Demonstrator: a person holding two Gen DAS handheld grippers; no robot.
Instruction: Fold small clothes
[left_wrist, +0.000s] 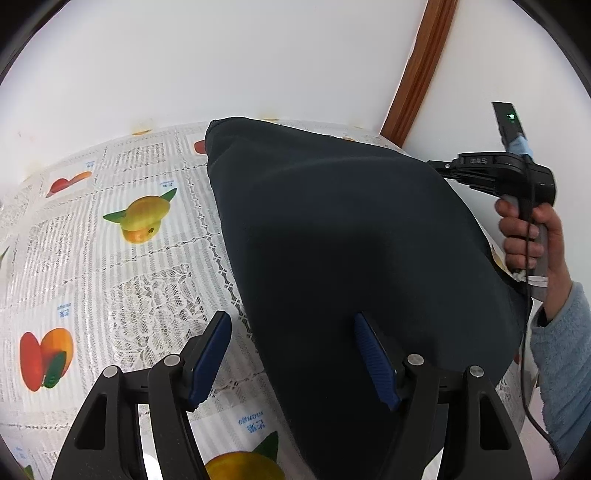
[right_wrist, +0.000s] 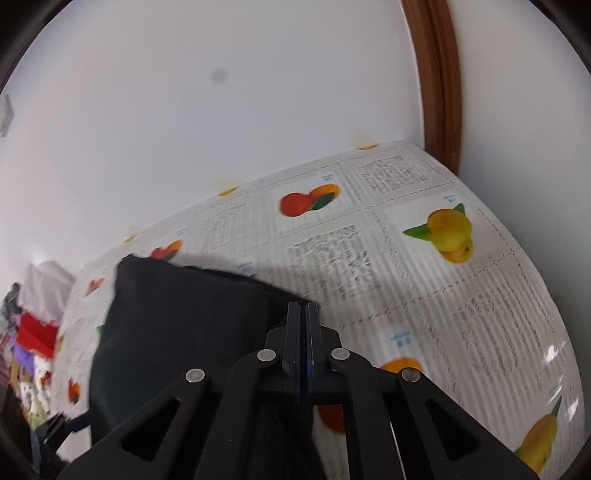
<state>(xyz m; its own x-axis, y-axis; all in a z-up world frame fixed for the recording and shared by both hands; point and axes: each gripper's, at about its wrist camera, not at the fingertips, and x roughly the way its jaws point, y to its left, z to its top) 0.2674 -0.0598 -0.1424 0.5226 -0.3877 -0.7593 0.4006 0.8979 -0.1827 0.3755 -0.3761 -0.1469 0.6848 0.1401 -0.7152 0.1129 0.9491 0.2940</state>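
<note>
**Dark garment on fruit-print tablecloth, two handheld grippers**

Tablecloth (left_wrist: 74, 236): white lace-pattern cover printed with mangoes and other fruit in panels; it spreads over the whole table and reaches a white wall at the far side.

Left gripper (left_wrist: 291, 354): black frame with blue ribbed pads, seen from its own camera. Jaws stand well apart with nothing pressed between them. The left pad hangs over bare tablecloth; the right pad lies over the near part of the garment.

Dark garment (left_wrist: 332, 240): navy or black cloth, plain, lying on the tablecloth right of centre in the left wrist view. It runs from the far table edge to the near one. Its right side bulges upward.

Right gripper (right_wrist: 303, 314): the pads are pressed together. In its own view the tip sits at the garment's (right_wrist: 177, 332) right edge; whether cloth is pinched between the pads cannot be told.

Person's hand (left_wrist: 528, 236): wrapped around the right gripper's handle, light blue fuzzy sleeve (left_wrist: 561, 362) below it.

Brown wooden trim (left_wrist: 421, 66): runs up the wall at right.
</note>
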